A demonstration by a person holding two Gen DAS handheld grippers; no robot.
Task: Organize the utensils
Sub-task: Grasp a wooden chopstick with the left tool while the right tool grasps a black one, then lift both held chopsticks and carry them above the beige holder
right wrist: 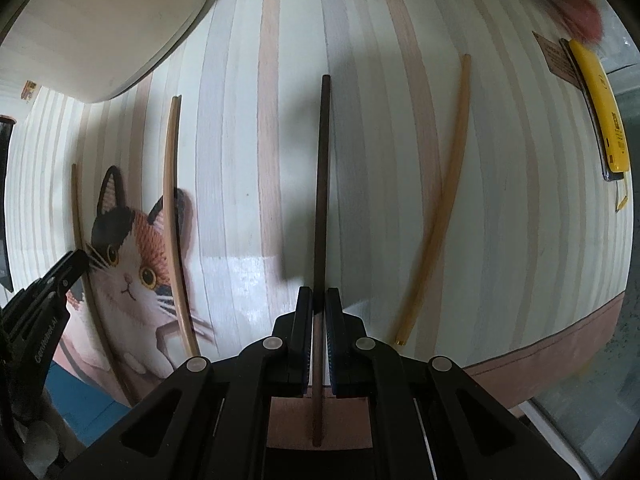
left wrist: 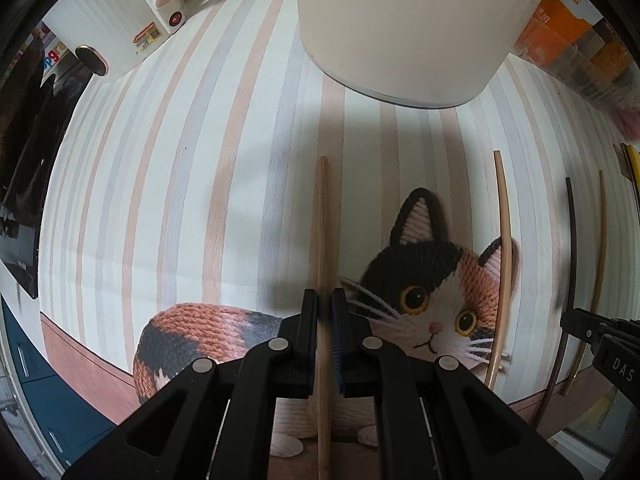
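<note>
My left gripper (left wrist: 324,300) is shut on a light wooden chopstick (left wrist: 321,216) that points forward toward a cream utensil holder (left wrist: 404,28) standing on the striped mat. My right gripper (right wrist: 319,298) is shut on a dark brown chopstick (right wrist: 323,168), also pointing forward. A tan chopstick (right wrist: 174,216) lies over the cat picture, and a yellowish one (right wrist: 444,200) lies to the right. In the left wrist view the tan chopstick (left wrist: 505,248), the dark one (left wrist: 573,240) and the right gripper (left wrist: 576,320) show at right. The left gripper (right wrist: 76,264) shows at the right view's left edge.
A striped mat with a calico cat print (left wrist: 440,280) covers the table. A white appliance with a red button (left wrist: 120,20) stands at the far left. An orange packet (left wrist: 560,24) sits far right. A yellow tool (right wrist: 600,108) lies at the right edge. The holder (right wrist: 100,20) is far left.
</note>
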